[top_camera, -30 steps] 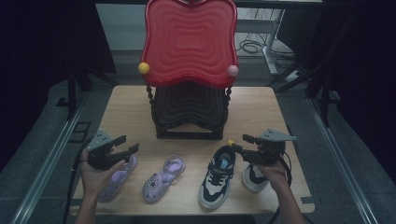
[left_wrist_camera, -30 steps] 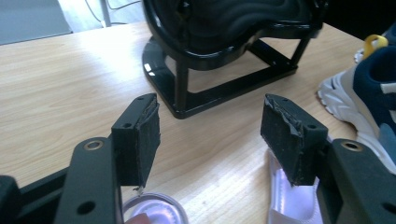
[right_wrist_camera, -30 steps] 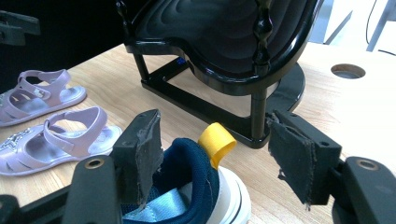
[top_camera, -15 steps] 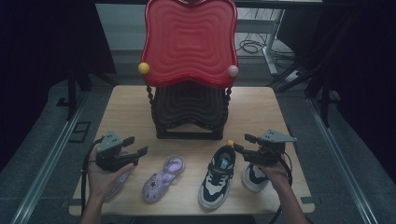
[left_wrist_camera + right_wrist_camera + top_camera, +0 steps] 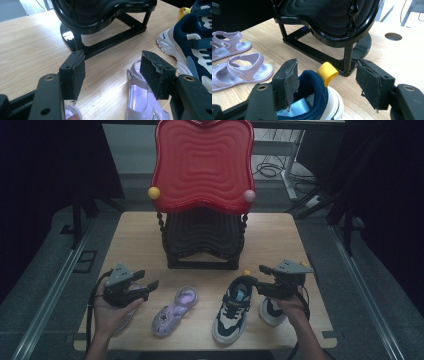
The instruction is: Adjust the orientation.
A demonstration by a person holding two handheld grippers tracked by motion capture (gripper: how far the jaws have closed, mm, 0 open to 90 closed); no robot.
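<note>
High view is showing the left tongs [image 5: 150, 285] swinging open-jawed toward the lilac sandal [image 5: 175, 310] lying just right of them, while the right tongs [image 5: 254, 281] are hovering open over the navy sneaker's [image 5: 231, 306] heel, suggesting grasps are coming.

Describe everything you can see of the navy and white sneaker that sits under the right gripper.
The sneaker is a child's shoe with a navy upper, white and grey panels, a thick white sole, a light blue lining and a yellow heel loop. It stands upright on the wooden table, heel toward the black rack. The right gripper is open, its jaws straddling the heel collar, one jaw at the collar.
</note>
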